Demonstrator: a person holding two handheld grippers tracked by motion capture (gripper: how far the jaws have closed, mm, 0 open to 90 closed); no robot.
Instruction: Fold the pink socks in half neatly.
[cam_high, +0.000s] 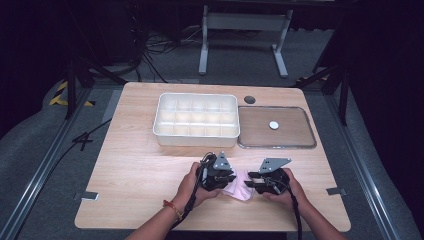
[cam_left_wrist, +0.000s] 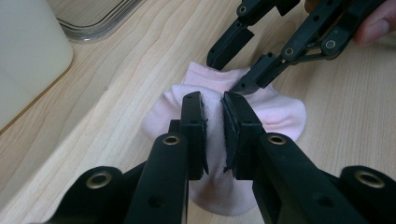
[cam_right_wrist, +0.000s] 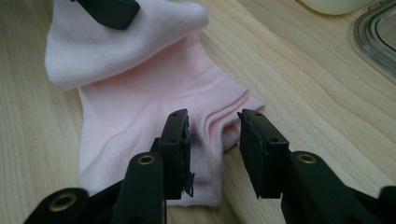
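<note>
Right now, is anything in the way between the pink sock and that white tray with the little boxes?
Nothing visible. The pink sock lies near the table's front edge, pinched by the left gripper, and the white tray sits farther back. Between them is just bare wooden table.
</note>
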